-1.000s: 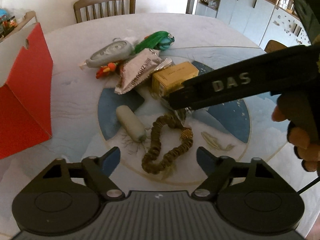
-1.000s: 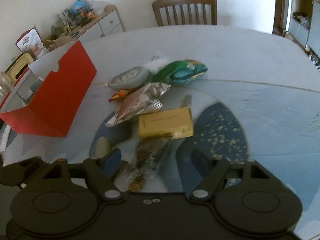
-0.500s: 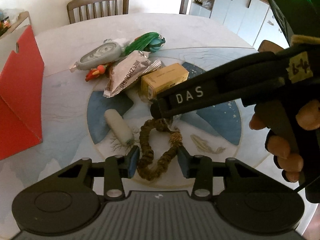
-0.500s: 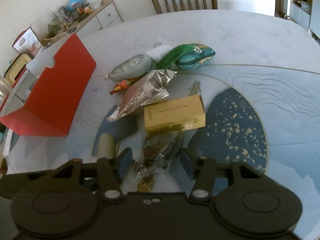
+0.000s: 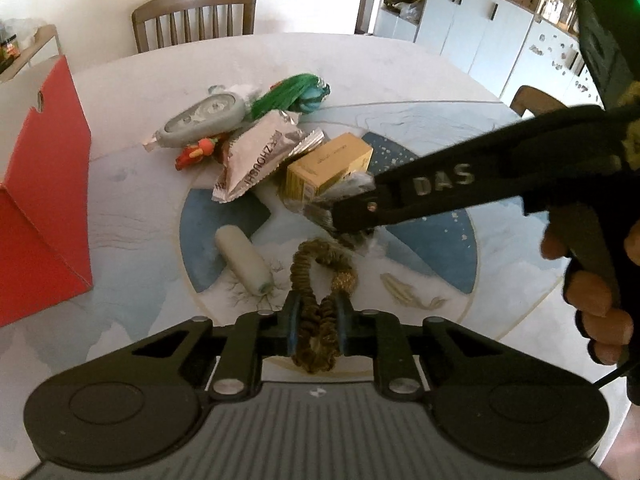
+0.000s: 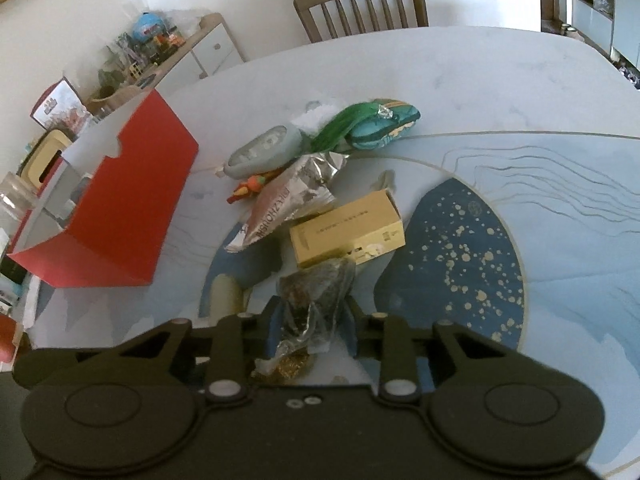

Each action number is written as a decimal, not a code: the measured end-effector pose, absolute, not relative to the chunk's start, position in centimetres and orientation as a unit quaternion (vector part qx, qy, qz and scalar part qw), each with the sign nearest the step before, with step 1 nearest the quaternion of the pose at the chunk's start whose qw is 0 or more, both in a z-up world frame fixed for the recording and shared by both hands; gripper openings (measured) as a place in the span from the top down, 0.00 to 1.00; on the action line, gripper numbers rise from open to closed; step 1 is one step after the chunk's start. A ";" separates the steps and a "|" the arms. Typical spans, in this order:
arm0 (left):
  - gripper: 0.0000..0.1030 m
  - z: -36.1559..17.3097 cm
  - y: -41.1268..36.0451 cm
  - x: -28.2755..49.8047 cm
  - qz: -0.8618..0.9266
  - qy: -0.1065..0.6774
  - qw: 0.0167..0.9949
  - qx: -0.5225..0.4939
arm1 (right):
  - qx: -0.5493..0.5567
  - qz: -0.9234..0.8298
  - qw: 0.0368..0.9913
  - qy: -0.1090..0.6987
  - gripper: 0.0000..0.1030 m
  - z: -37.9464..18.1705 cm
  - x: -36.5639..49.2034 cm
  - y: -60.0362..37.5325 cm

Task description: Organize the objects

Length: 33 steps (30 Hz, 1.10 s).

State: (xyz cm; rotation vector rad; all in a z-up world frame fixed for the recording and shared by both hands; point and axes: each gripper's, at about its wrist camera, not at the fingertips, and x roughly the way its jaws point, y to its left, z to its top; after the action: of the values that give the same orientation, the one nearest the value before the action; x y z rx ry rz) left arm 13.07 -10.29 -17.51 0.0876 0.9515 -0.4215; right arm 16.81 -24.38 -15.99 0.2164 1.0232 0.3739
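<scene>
A brown scrunchie (image 5: 304,272) with a gold bead lies on the round table (image 5: 400,64). My left gripper (image 5: 316,322) has its jaws closing, and the pads press the scrunchie's near end. A clear packet of dark bits (image 6: 316,284) lies in front of a yellow box (image 6: 348,232). My right gripper (image 6: 314,320) has its jaws closing too, pinching that packet's near end. In the left wrist view the right gripper (image 5: 356,216) comes in from the right, held by a hand (image 5: 592,280).
An open red box (image 6: 120,216) stands at the left. Behind the yellow box lie a silver foil pouch (image 5: 256,156), a grey oval pack (image 5: 204,120), a green-teal pouch (image 5: 296,94) and a small red-orange toy (image 5: 196,152). A white roll (image 5: 244,260) lies left of the scrunchie.
Both grippers went from wide open to shut, the left on the scrunchie and the right on the clear packet. Neither hand has shifted much.
</scene>
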 end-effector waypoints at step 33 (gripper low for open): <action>0.74 -9.8 -2.5 12.5 -0.225 0.414 0.882 0.002 | 0.094 0.169 0.887 0.419 0.72 -7.8 12.4 -22.8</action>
State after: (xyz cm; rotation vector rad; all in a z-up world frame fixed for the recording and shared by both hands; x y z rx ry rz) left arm 12.45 -2.47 -9.77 0.0046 0.8615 -0.4696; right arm 12.44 -22.82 -7.77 0.1947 0.8703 0.3523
